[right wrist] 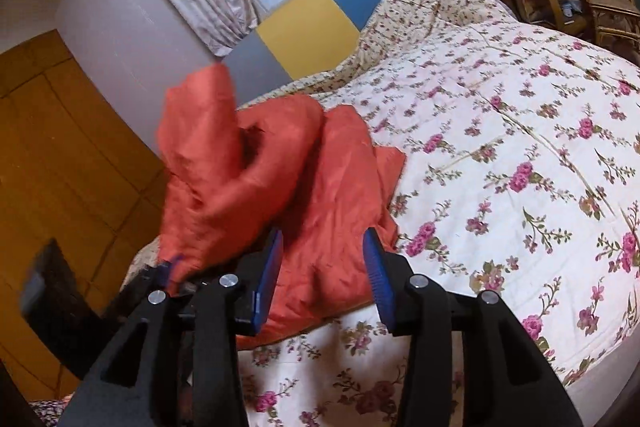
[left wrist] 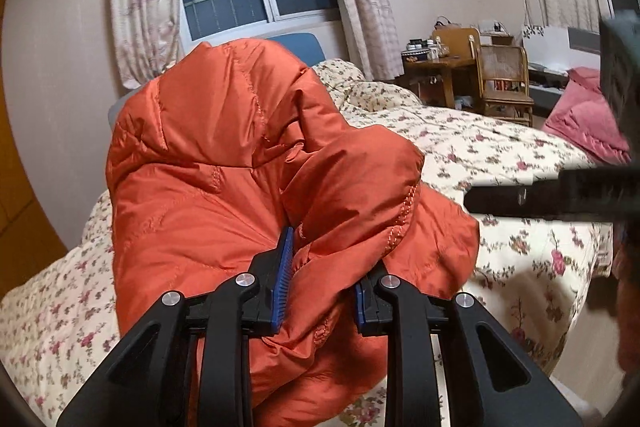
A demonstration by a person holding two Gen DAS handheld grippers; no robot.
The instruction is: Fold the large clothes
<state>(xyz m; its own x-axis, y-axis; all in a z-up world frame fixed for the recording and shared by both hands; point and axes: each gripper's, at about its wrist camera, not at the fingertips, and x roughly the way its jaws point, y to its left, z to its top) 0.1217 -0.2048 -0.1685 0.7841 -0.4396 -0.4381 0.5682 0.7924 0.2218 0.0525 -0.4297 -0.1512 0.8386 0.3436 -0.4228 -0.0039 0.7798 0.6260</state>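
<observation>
An orange padded jacket [left wrist: 224, 147] hangs bunched up in front of the left wrist camera. My left gripper [left wrist: 332, 255] is shut on a thick fold of it, with fabric bulging out between the blue pads [left wrist: 282, 279]. In the right wrist view the jacket [right wrist: 240, 167] is partly lifted at the left, and its lower part rests on the floral quilt [right wrist: 500, 147]. My right gripper [right wrist: 323, 235] is open just above that lower part, and its pads do not press on the cloth. The left gripper [right wrist: 164, 275] shows at the lower left, clamped on the raised part.
The bed's floral quilt [left wrist: 500, 155] spreads to the right. A pink blanket [left wrist: 584, 123] lies at its far side. A wooden table and rattan chair [left wrist: 504, 75] stand by the curtains. A yellow, blue and grey headboard [right wrist: 312, 31] and a wooden wardrobe [right wrist: 48, 147] are behind.
</observation>
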